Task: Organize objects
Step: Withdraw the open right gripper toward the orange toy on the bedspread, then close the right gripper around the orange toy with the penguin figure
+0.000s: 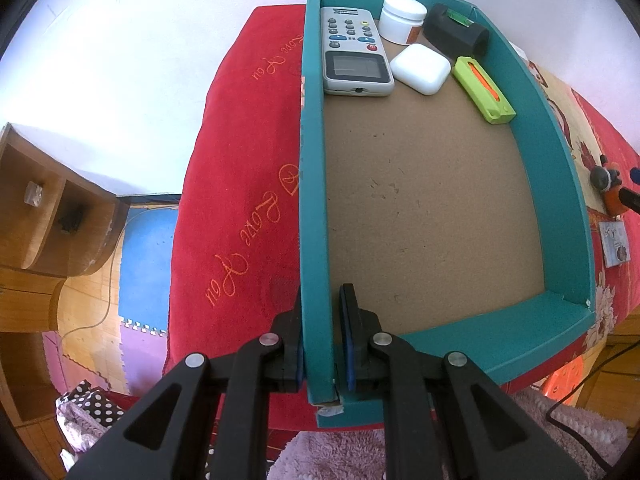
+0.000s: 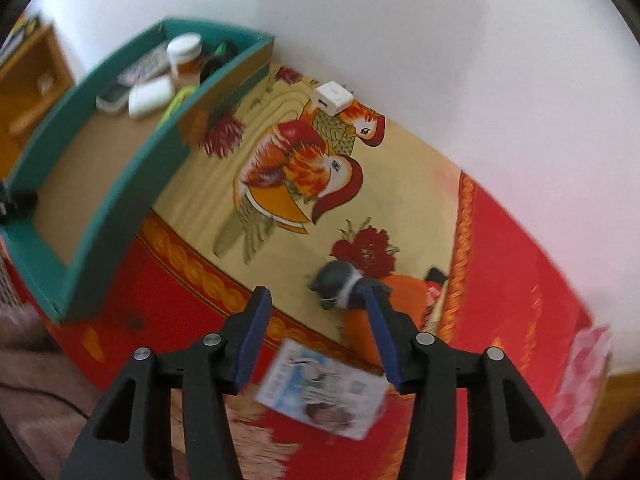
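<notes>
**Five things in the box, three still out**

The teal box (image 1: pixel 556 184) fills the middle of the left view. At its top end lie a remote (image 1: pixel 354 52), a white jar (image 1: pixel 402 18), a white case (image 1: pixel 420 69), a black block (image 1: pixel 456 32) and a green cutter (image 1: pixel 484 90).

I think three things are left. In the right view, a white plug (image 2: pixel 333 98) sits near the top middle. A toy (image 2: pixel 340 286) and a small card box (image 2: pixel 320 392) lie low down.

The left gripper (image 1: pixel 320 340) is clamped on the box wall. The right gripper (image 2: pixel 316 340) has its jaws apart, holding nothing.
</notes>
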`<state>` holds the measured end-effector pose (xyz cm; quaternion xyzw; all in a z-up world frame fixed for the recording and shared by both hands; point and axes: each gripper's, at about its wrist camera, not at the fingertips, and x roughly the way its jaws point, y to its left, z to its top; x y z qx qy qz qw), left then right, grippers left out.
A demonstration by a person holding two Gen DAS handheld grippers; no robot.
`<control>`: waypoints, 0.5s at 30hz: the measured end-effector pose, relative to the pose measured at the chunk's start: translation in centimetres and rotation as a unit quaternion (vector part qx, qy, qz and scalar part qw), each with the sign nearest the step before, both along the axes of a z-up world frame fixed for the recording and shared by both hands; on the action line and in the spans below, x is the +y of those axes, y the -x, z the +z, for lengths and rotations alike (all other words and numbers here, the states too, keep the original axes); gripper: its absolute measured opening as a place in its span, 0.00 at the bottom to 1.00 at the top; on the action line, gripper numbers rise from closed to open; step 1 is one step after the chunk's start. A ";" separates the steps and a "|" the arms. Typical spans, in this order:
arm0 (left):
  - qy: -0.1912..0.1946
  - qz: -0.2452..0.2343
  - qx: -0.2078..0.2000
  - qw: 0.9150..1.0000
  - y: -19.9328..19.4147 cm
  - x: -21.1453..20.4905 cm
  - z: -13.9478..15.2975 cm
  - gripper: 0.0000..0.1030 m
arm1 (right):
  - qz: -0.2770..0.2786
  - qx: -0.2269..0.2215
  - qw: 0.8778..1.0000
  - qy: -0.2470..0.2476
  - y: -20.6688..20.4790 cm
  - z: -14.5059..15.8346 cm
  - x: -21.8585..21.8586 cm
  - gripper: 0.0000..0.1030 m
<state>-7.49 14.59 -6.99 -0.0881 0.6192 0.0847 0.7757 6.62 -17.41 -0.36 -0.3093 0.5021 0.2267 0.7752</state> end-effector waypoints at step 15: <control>0.001 0.001 -0.001 1.000 0.2 0.1 -0.1 0.11 | 0.172 -0.085 0.955 0.227 0.7 -5.5 2.5 0.53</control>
